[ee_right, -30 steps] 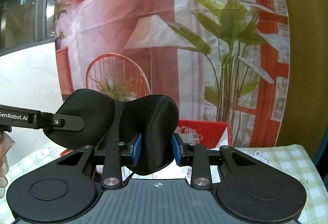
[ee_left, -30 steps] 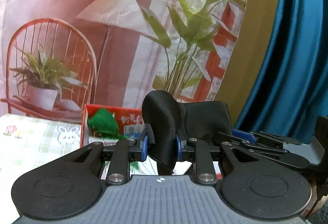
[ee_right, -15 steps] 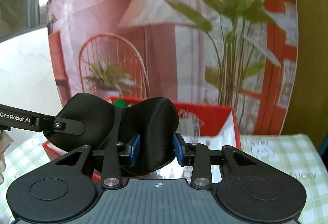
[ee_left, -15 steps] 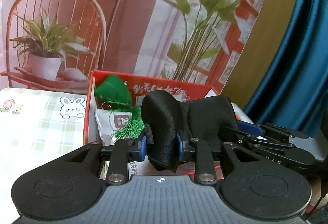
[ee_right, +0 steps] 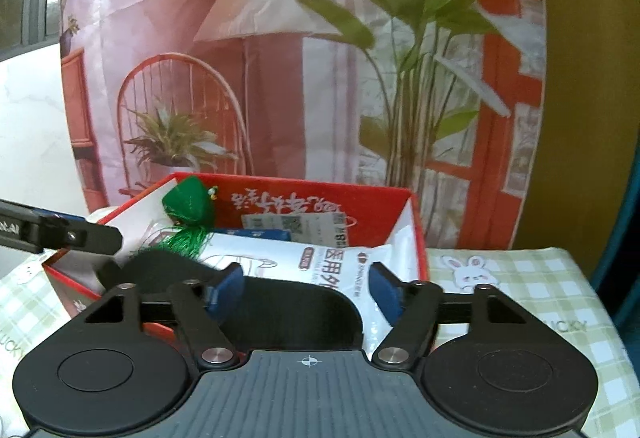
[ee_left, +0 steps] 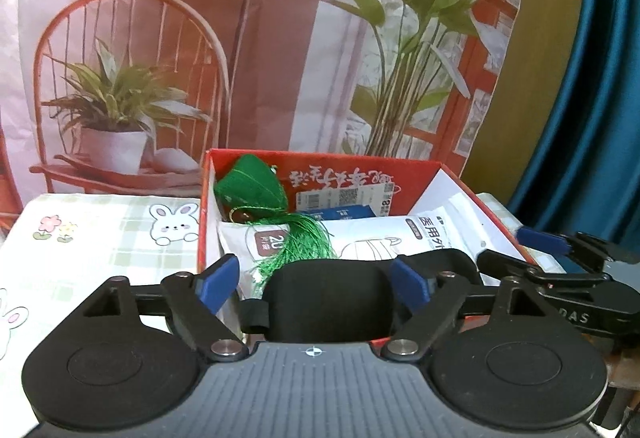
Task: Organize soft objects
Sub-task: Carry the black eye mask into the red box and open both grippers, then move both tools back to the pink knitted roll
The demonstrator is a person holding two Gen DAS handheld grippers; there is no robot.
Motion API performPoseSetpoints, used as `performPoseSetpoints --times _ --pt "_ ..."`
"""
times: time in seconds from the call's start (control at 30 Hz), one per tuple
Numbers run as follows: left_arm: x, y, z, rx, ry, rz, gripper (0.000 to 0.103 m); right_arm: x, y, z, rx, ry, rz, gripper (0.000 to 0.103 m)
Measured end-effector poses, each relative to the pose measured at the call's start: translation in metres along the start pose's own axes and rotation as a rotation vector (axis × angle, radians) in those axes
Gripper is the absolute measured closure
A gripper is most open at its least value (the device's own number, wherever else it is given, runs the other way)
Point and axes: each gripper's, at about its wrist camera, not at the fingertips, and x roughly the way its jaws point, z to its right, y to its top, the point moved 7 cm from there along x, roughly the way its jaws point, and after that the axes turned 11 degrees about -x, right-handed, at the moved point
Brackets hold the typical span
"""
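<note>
A black eye mask [ee_left: 328, 298] lies at the near end of a red box [ee_left: 360, 165], on the packets inside. It also shows in the right wrist view [ee_right: 280, 314]. My left gripper [ee_left: 316, 278] is open, its blue pads wide apart on either side of the mask. My right gripper [ee_right: 304, 286] is open too, over the mask's other end. The box [ee_right: 320, 189] also holds a green tasselled pouch [ee_left: 252, 181] and a white mask packet [ee_left: 400, 242]. The right gripper's fingers [ee_left: 560, 270] show at the right of the left wrist view.
The box stands on a green checked cloth with rabbits [ee_left: 100, 238], against a printed backdrop of a chair and plants [ee_left: 160, 77]. A blue curtain [ee_left: 592, 77] hangs at the right. The left gripper's finger [ee_right: 60, 234] reaches in at the left of the right wrist view.
Both grippers came down over the red box and opened. The black eye mask, held between both before, now lies in the box.
</note>
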Motion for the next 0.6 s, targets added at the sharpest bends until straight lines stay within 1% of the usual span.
performPoseSetpoints --times 0.03,0.1,0.17,0.2,0.27,0.3,0.37,0.47,0.53,0.6 --pt "-0.003 0.000 -0.001 -0.001 0.010 0.006 0.012 -0.004 -0.001 0.001 0.002 -0.011 0.010 0.026" --pt "-0.010 0.000 -0.002 -0.001 0.028 0.023 0.005 -0.011 -0.003 0.003 0.012 -0.026 0.038 0.008" --pt "-0.017 -0.003 -0.003 -0.001 0.042 0.038 0.002 -0.022 -0.006 0.005 0.037 -0.026 0.087 0.000" --pt "-0.020 -0.005 -0.003 -0.001 0.050 0.043 0.000 -0.026 -0.008 0.005 0.053 -0.021 0.103 0.000" --pt "-0.026 -0.010 -0.005 -0.004 0.067 0.052 0.000 -0.032 -0.014 0.007 0.085 -0.012 0.117 0.000" --pt "-0.028 -0.013 -0.006 -0.009 0.077 0.053 0.000 -0.034 -0.017 0.008 0.097 -0.021 0.116 0.000" --pt "-0.032 -0.022 -0.008 -0.017 0.090 0.054 0.000 -0.039 -0.025 0.010 0.112 -0.052 0.117 0.000" --pt "-0.036 -0.037 -0.012 -0.025 0.093 0.051 0.000 -0.049 -0.040 0.011 0.120 -0.074 0.136 0.000" --pt "-0.037 -0.048 -0.015 -0.034 0.106 0.045 0.000 -0.056 -0.049 0.010 0.111 -0.119 0.149 0.000" --pt "-0.038 -0.060 -0.021 -0.047 0.145 0.049 0.000 -0.059 -0.061 0.010 0.110 -0.158 0.141 0.000"
